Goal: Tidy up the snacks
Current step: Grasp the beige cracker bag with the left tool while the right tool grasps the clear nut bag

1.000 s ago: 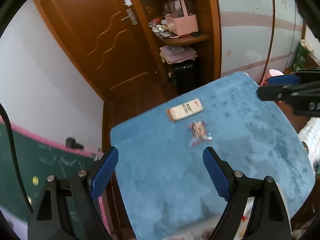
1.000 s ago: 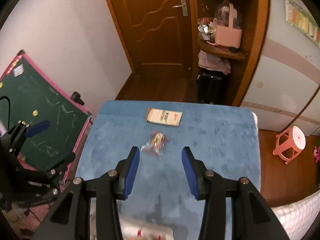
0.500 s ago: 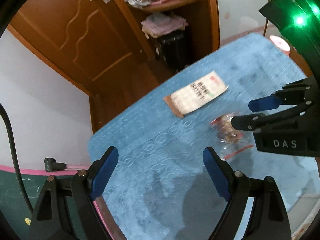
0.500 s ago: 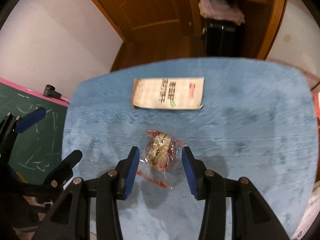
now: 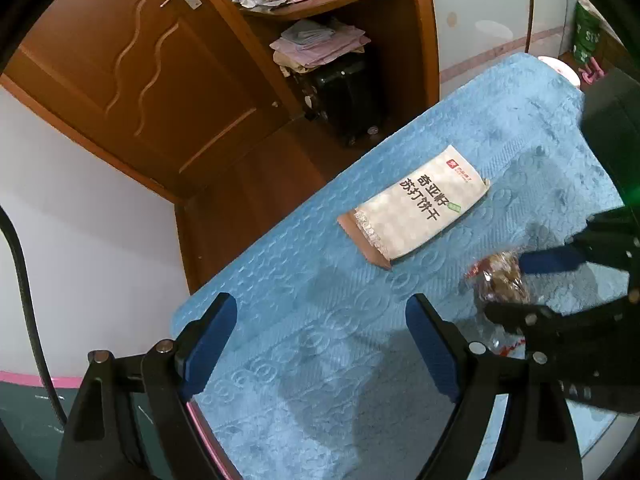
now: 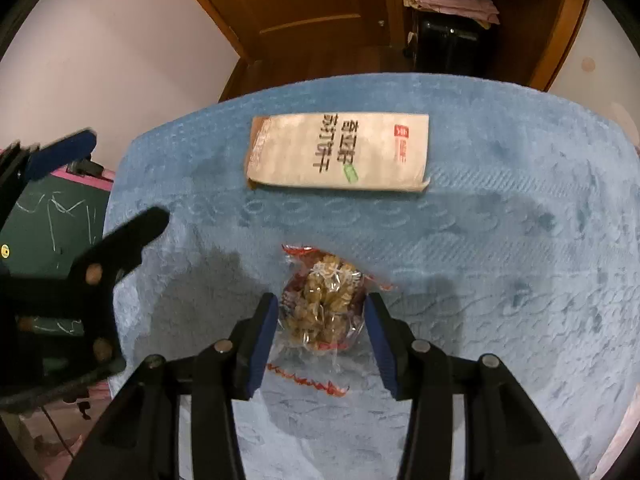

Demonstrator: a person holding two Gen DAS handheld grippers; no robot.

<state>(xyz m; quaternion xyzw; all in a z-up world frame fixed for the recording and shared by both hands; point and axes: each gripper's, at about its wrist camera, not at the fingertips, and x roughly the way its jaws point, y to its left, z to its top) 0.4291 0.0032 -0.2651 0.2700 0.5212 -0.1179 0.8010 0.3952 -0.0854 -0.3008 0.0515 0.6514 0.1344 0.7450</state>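
Observation:
A small clear snack packet [image 6: 322, 304] with red edges and nut-brown filling lies on the blue cloth [image 6: 500, 280]. My right gripper [image 6: 320, 312] is open with its blue pads on either side of the packet, close to it. The packet also shows in the left wrist view [image 5: 500, 280], between the right gripper's fingers [image 5: 552, 260]. A beige cracker box [image 6: 340, 152] with black writing lies flat beyond it, and it shows in the left wrist view [image 5: 416, 212]. My left gripper [image 5: 320, 320] is open and empty over the cloth's left part.
A green chalkboard with a pink frame [image 6: 52, 216] stands left of the table. Beyond the far edge are a wooden door [image 5: 132, 60], a wooden shelf unit with folded clothes [image 5: 320, 40] and a black suitcase [image 5: 348, 96].
Both grippers have come down and forward towards the cloth. My right gripper has moved onto the snack packet, which now sits between its pads. The left gripper has come nearer the box.

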